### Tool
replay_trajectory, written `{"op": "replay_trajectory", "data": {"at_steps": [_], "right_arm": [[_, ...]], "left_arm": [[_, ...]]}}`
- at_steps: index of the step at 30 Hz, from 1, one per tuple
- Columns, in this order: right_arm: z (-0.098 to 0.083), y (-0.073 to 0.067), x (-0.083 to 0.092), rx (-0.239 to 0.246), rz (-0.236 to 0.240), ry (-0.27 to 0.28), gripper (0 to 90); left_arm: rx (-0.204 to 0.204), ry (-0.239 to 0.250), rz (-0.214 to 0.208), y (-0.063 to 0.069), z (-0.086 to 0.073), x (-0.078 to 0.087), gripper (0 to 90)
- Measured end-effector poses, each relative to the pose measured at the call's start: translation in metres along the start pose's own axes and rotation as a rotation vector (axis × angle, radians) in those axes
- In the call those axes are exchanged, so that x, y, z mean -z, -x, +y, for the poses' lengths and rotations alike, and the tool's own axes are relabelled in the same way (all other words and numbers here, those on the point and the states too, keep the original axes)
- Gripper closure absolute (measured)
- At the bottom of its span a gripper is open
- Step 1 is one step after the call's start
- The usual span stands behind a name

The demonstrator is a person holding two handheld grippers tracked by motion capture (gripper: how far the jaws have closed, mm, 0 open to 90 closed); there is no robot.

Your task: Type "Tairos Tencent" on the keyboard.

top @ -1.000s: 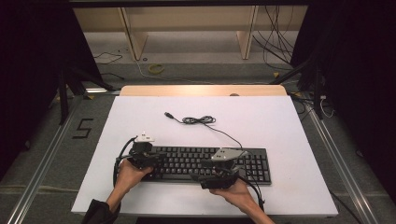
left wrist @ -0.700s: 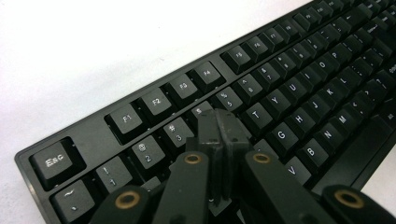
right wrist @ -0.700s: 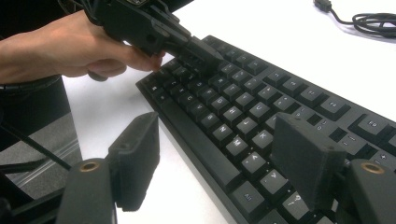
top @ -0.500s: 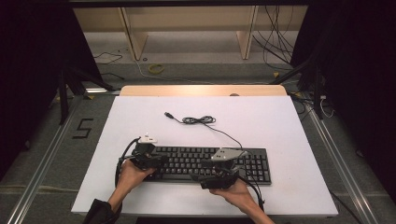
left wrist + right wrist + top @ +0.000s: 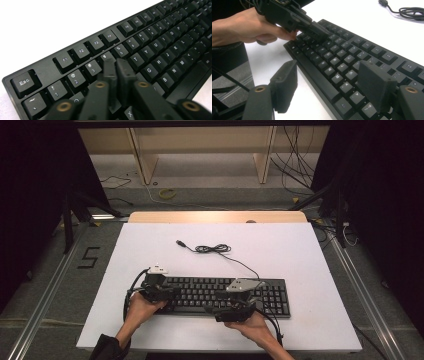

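A black keyboard (image 5: 220, 292) lies across the near half of the white table (image 5: 300, 250), its coiled cable (image 5: 212, 249) running off behind it. My left gripper (image 5: 167, 292) hovers over the keyboard's left end, tips low over the number and letter rows (image 5: 116, 61). Its jaws have just been opening slightly; a thin slit parts them, with nothing in it. The right gripper (image 5: 214, 309) stands open at the keyboard's front edge (image 5: 327, 72): one jaw is over the bare table, the other over the bottom key rows. The left gripper (image 5: 322, 31) and its hand lie ahead of it.
The cable's plug (image 5: 179, 242) lies loose on the table behind the keyboard. A wooden board (image 5: 217, 216) edges the far side. Beyond it are shelf legs, floor cables and a yellow ring (image 5: 167, 193). A "5" mark (image 5: 87, 257) is on the floor at left.
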State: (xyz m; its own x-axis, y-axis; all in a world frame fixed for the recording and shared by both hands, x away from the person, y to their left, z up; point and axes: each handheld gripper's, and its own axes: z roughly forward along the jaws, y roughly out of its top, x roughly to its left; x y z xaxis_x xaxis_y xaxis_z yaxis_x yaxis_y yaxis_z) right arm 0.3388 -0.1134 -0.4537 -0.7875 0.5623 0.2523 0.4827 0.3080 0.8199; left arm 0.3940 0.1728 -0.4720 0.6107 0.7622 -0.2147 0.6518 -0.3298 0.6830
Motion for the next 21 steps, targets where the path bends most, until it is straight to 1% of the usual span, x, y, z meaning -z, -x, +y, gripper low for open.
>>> {"op": "replay_trajectory", "data": {"at_steps": [2, 5, 10, 12, 13, 15, 17, 21], "right_arm": [[0.000, 0.000, -0.001, 0.001, -0.003, 0.000, 33.6], [0.000, 0.000, -0.002, 0.000, -0.009, -0.005, 34.4], [0.002, 0.000, -0.004, 0.003, -0.018, -0.005, 37.2], [0.002, 0.001, -0.005, 0.003, -0.017, -0.004, 39.2], [0.003, 0.001, -0.005, 0.005, -0.017, -0.005, 40.5], [0.003, 0.001, -0.007, 0.008, -0.020, -0.007, 43.5], [0.003, 0.001, -0.008, 0.011, -0.018, -0.010, 46.3], [0.004, 0.001, -0.010, 0.014, -0.020, -0.011, 51.8]], "left_arm": [[-0.002, 0.009, 0.005, 0.000, 0.000, 0.003, 80.8], [0.013, 0.021, -0.004, 0.000, -0.001, 0.007, 74.9], [0.030, 0.040, -0.028, 0.000, -0.003, 0.011, 63.0], [0.027, 0.052, -0.041, 0.001, -0.004, 0.013, 58.0], [0.028, 0.062, -0.048, 0.001, -0.004, 0.014, 56.0], [0.051, 0.081, -0.065, 0.001, -0.006, 0.017, 51.8], [0.050, 0.103, -0.075, 0.001, -0.007, 0.020, 48.1], [0.066, 0.150, -0.093, 0.004, -0.009, 0.027, 42.9]]}}
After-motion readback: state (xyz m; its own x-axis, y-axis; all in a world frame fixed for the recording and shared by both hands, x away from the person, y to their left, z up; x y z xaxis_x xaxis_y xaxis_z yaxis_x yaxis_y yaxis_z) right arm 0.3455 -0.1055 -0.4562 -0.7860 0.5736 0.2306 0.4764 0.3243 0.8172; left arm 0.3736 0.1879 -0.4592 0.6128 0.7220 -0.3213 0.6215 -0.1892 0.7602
